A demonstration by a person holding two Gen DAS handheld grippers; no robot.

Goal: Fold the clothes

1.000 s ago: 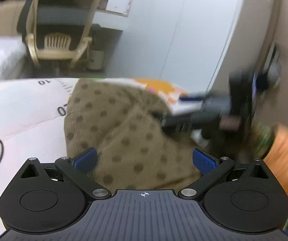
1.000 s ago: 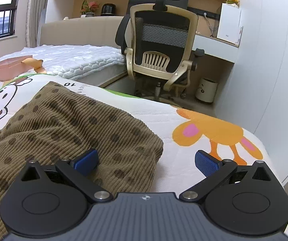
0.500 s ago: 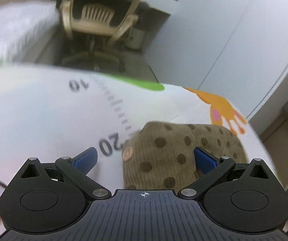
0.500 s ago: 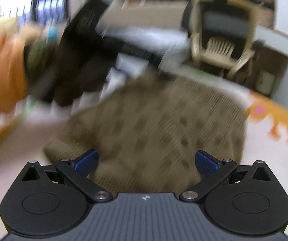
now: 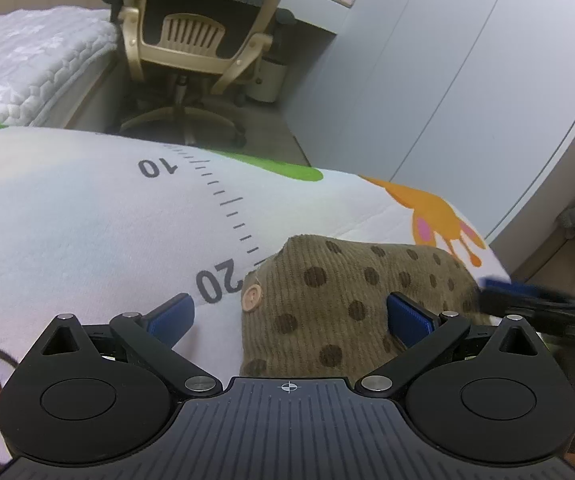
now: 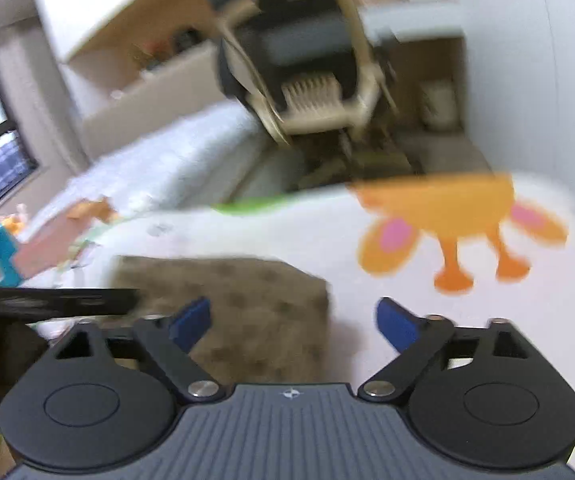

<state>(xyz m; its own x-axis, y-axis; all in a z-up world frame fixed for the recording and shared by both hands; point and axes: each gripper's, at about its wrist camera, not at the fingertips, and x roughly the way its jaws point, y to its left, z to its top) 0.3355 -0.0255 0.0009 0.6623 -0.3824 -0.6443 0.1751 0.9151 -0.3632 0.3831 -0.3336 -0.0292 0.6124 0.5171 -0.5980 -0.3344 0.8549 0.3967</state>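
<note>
Since a second ago the left hand-held gripper [image 5: 289, 316] has swung onto the garment's buttoned corner, while the right hand-held gripper [image 6: 293, 320] blurs past; both are released, empty. The brown dotted garment [image 5: 347, 300] lies folded small on the printed mat [image 5: 87, 220]. To finish neatly, I would pinch matching corners and square the edges.

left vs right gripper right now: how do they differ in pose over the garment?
The left gripper straddles the buttoned left edge of the brown dotted corduroy garment; the right gripper straddles its right edge. The left gripper's right finger is over cloth and its left over the printed mat; on the right gripper this is mirrored. The left view is sharp, the right blurred. Both are open, holding nothing.
</note>
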